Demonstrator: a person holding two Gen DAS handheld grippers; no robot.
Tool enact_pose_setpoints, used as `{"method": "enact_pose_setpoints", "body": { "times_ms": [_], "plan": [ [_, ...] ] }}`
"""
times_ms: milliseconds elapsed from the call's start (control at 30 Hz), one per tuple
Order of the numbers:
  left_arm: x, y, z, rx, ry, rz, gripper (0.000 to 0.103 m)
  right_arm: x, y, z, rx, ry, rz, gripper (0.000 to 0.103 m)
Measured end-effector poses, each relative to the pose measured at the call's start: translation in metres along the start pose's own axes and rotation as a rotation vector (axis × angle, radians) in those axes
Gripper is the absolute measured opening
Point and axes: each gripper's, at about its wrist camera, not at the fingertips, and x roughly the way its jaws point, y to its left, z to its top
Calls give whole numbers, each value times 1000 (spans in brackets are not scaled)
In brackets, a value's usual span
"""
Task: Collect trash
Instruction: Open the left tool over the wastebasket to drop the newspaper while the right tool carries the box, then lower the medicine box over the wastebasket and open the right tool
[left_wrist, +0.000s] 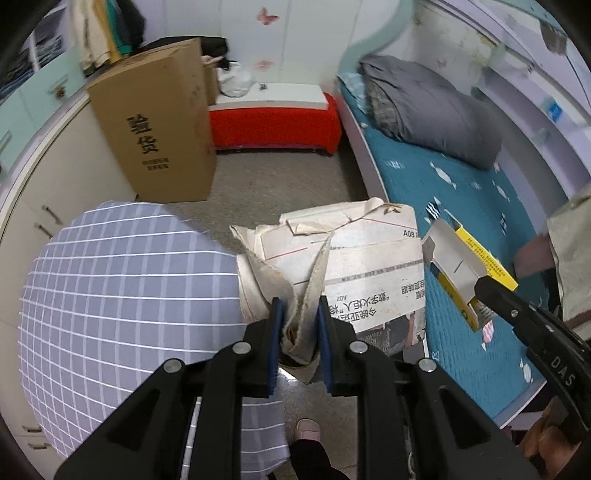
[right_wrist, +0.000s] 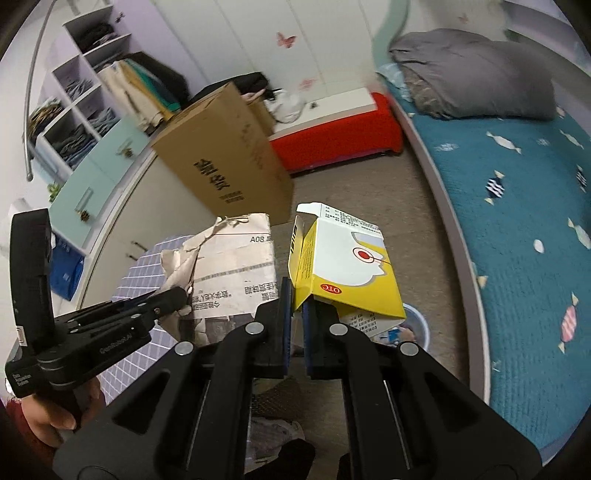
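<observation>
- The left tongs (left_wrist: 300, 312) are clamped on a twisted fold of a crumpled newspaper (left_wrist: 354, 258), which hangs ahead of their blue pads above the floor (left_wrist: 280, 184).
- The right tongs (right_wrist: 298, 295) are pressed together on the open flap of a yellow-and-white medicine box (right_wrist: 347, 266), held up just right of the newspaper.
- Below the right tongs, a pale blue bin (right_wrist: 417, 325) shows partly under the box.
- Left of the left tongs lies a checked grey cloth (left_wrist: 122, 295); a tall cardboard carton (left_wrist: 159, 125) stands beyond, and a teal-covered bed (left_wrist: 461, 206) runs along the right.
</observation>
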Motion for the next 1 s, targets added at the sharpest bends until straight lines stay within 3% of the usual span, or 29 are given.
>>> {"method": "enact_pose_setpoints", "body": {
  "times_ms": [400, 500, 567, 667, 1000],
  "plan": [
    [45, -73, 18, 90, 64, -7, 20, -16, -66, 1, 66, -21, -37, 6],
    [56, -86, 24, 101, 78, -19, 26, -18, -76, 3, 79, -27, -46, 6],
    [62, -92, 27, 105, 91, -12, 47, -19, -82, 3, 89, -29, -51, 6],
    [63, -99, 27, 108, 84, 0, 59, -19, -89, 4, 102, -28, -55, 6],
    [57, -97, 26, 107, 81, 14, 66, -10, -91, 2, 113, -1, -29, 6]
  ]
}}
